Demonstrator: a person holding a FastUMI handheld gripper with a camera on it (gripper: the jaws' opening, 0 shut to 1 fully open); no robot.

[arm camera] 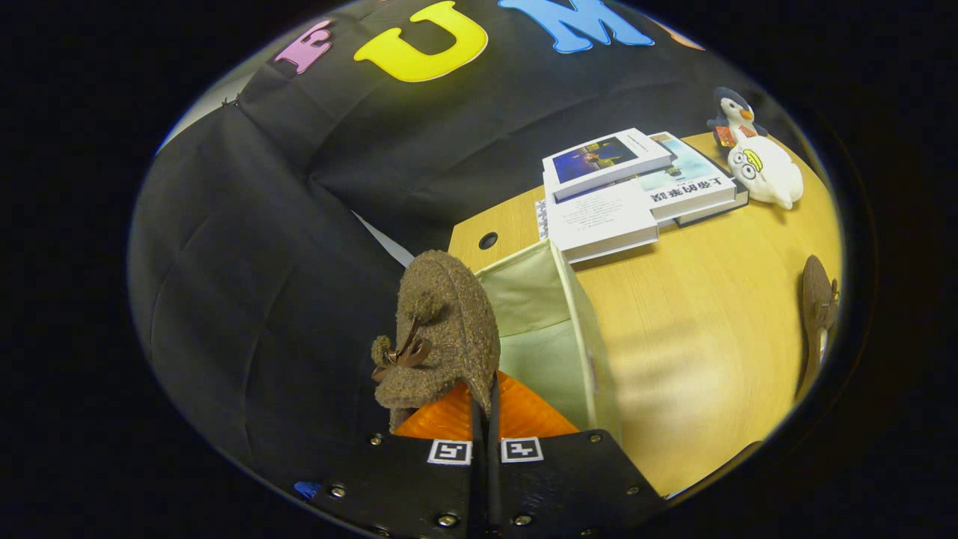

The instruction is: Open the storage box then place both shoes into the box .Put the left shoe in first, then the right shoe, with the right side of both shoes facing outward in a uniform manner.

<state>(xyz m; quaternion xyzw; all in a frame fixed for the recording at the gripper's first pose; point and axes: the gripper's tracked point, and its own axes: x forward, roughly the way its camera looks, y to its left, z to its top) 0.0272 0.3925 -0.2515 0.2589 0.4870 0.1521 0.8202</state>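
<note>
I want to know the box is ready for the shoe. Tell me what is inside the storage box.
The open storage box shows only bare pale green lining. The brown shoe, pinched in the hand-held gripper, and the orange fingers cover its near part, so what lies there cannot be seen.

The brown fuzzy shoe pinched between the orange fingers hides the near left wall of the pale green storage box just ahead, and its own heel end sits behind the fingers. Far right of the fingers, the second shoe is cut off. The book covers beyond are too small to read.
</note>
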